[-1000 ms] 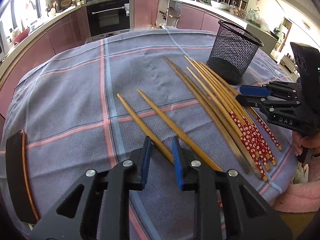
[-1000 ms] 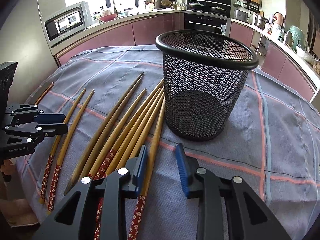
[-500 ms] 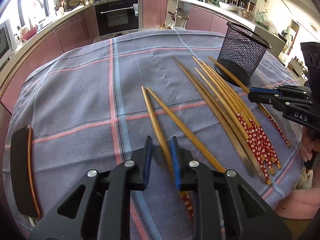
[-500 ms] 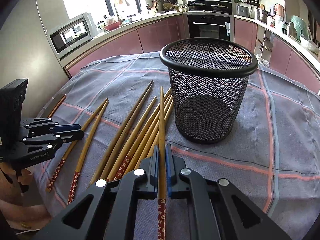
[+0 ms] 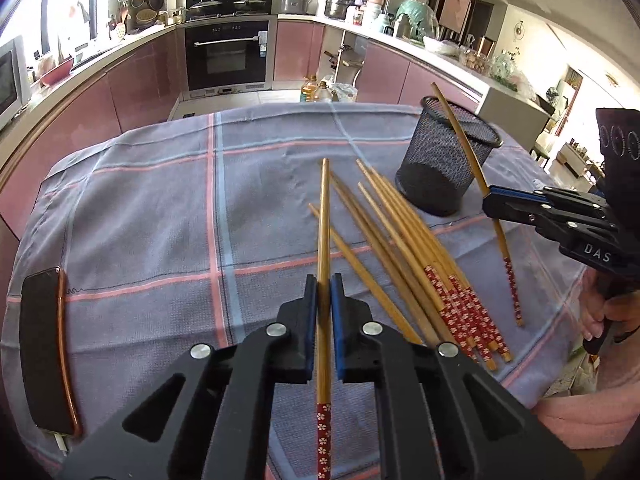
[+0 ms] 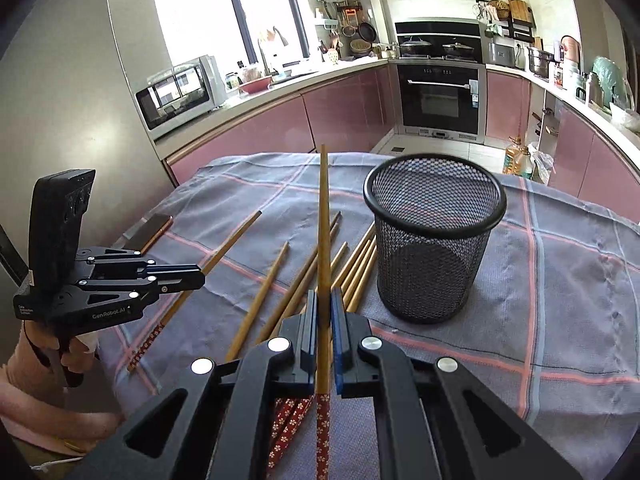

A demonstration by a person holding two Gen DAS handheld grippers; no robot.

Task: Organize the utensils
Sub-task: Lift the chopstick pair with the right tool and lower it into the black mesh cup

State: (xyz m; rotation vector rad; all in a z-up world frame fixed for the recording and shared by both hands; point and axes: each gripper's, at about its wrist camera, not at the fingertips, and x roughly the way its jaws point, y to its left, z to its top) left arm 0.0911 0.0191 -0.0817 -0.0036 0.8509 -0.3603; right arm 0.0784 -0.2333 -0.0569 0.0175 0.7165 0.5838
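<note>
My left gripper (image 5: pixel 324 292) is shut on a wooden chopstick (image 5: pixel 323 216) with a red flowered end, lifted above the cloth. My right gripper (image 6: pixel 323 304) is shut on another such chopstick (image 6: pixel 323 216), raised and pointing forward left of the black mesh cup (image 6: pixel 434 240). In the left wrist view the right gripper (image 5: pixel 490 200) holds its chopstick (image 5: pixel 464 148) tilted in front of the cup (image 5: pixel 444 168). Several more chopsticks (image 5: pixel 400 248) lie fanned on the cloth beside the cup; they also show in the right wrist view (image 6: pixel 280 280).
The table wears a grey-blue plaid cloth (image 5: pixel 160 208). A dark phone (image 5: pixel 44 348) lies at the table's left edge. Pink kitchen cabinets and an oven (image 5: pixel 228 56) stand beyond the table. The left gripper shows in the right wrist view (image 6: pixel 196 278).
Both grippers closed on a chopstick each and lifted them off the cloth. The right gripper's chopstick now tilts up in front of the mesh cup.
</note>
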